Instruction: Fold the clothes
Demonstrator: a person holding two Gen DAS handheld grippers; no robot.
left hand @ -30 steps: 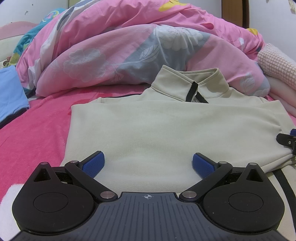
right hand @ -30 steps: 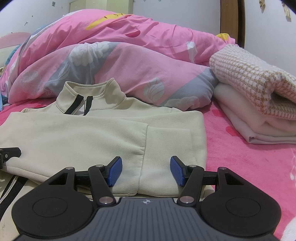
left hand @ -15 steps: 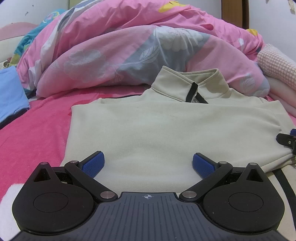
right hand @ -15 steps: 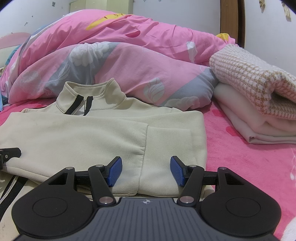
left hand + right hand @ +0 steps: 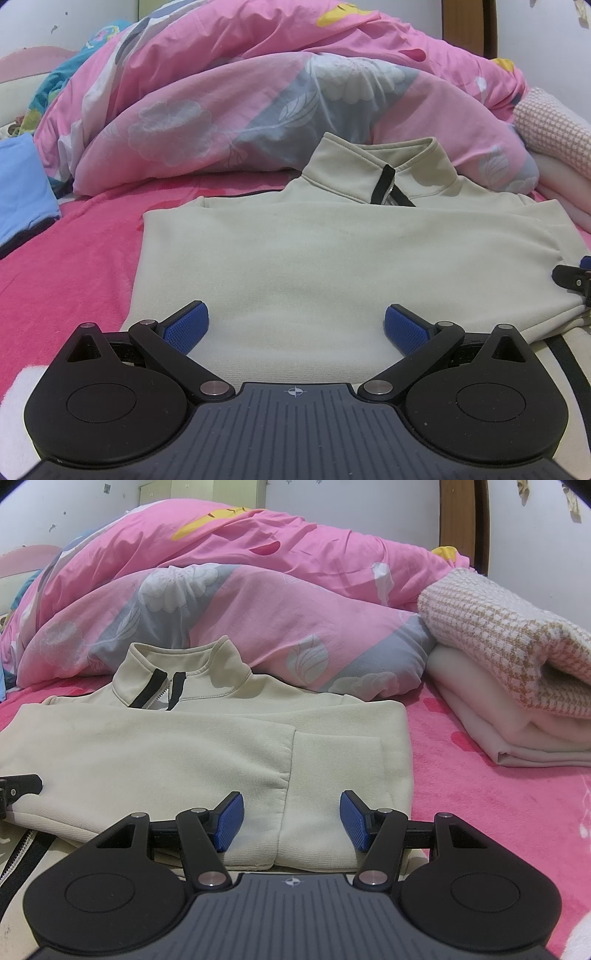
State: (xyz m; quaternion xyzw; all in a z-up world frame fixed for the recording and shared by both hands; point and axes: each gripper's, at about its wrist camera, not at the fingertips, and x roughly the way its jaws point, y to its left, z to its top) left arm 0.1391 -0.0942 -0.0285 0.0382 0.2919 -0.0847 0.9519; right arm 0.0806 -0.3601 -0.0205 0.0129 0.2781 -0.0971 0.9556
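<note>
A beige zip-collar jacket [image 5: 332,266] [image 5: 177,746] lies flat on the pink bed cover, sleeves folded across its front and collar toward the duvet. My left gripper [image 5: 295,326] stands open at the jacket's near left edge, its blue pads wide apart with only flat cloth lying between them. My right gripper [image 5: 291,821] is open at the near right edge, over the folded sleeve cuff, pads not pressing on it. The right gripper's finger [image 5: 572,275] shows at the right edge of the left wrist view. Likewise, the left gripper's finger [image 5: 18,784] shows in the right wrist view.
A bunched pink and grey floral duvet [image 5: 277,92] [image 5: 258,590] fills the back of the bed. Folded clothes [image 5: 517,686], a checked knit on a cream one, are stacked at the right. A blue garment [image 5: 22,192] lies at the far left on the pink bed cover [image 5: 66,266].
</note>
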